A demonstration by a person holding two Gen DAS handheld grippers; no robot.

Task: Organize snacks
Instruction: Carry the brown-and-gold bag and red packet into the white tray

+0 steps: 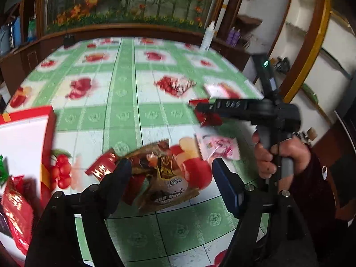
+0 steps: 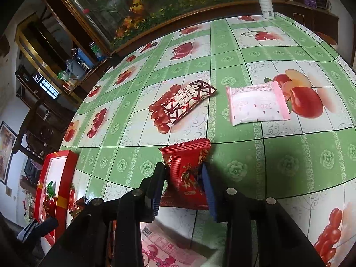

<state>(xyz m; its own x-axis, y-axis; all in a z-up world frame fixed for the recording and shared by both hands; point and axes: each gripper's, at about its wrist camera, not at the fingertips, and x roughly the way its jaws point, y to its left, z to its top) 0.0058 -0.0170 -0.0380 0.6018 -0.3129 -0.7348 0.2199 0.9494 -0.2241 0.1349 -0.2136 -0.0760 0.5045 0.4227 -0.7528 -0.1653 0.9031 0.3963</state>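
- Right wrist view, far left of the frame: the red box point(image 2: 56, 173) lies on the table with its white inside showing and a few wrapped sweets in its lower end; its long axis runs from lower left up toward the centre.
- Just above centre, the dark red and white lattice packet point(image 2: 185, 101) lies flat on the green fruit-print tablecloth point(image 2: 278, 162), its long axis tilted from lower left to upper right.
- At lower centre my right gripper point(image 2: 184, 178) is clamped on the red snack packet point(image 2: 185, 173). The packet is glossy red with gold lettering and a crimped, serrated upper edge; it stands lengthwise along my fingers, the crimped end pointing away from me and up the frame.
- Right of centre, the pale pink packet point(image 2: 258, 103) lies flat, long axis nearly level, well apart from the lattice one.
- Left wrist view, left edge: the same box point(image 1: 47, 120) sits with red packets in its lower corner.
- Lower centre: my left gripper point(image 1: 171, 173) has its fingers spread wide, with a brown and gold packet point(image 1: 164, 178) lying between them, blurred; I cannot tell whether either finger touches it. A small red packet point(image 1: 101, 166) lies just to its left.
- Right of that, a pink patterned packet point(image 1: 219, 146) lies flat.
- Far right, my right hand point(image 1: 282, 153) grips the other tool's handle.
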